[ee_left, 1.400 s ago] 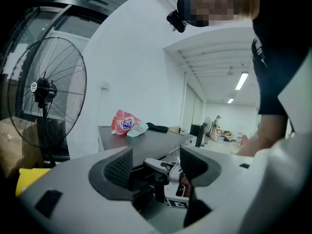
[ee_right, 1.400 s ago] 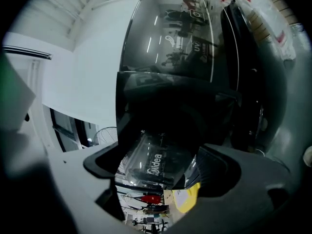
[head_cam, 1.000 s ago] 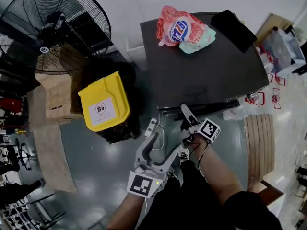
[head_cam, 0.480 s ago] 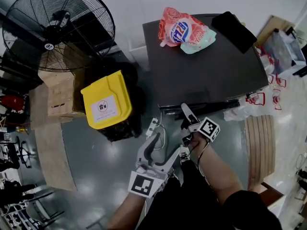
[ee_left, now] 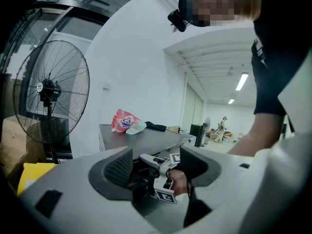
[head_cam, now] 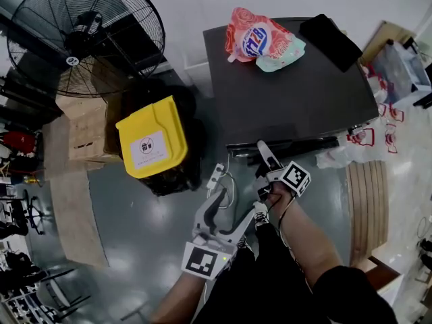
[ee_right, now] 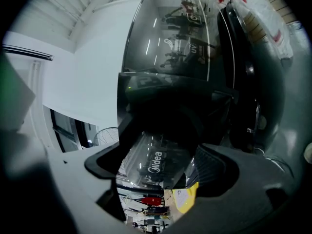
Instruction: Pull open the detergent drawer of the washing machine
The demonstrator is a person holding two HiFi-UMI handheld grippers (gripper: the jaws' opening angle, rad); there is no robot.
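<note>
Straddling detergent drawer point(ee_right: 155, 156), right claw point(ee_right: 163, 166); contact unclear.

A fan point(head_cam: 88, 36) stands near a yellow-lidded bin point(head_cam: 151, 140).

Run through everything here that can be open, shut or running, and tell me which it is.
Left gripper: open, empty.
Right gripper: open, jaws either side of the glossy dark detergent drawer front.
Detergent drawer: how far out, unclear.
Yellow-lidded bin: lid shut.
Large black floor fan: running or not, cannot tell.
Red-and-white pouch: lying on the dark washing machine top.
</note>
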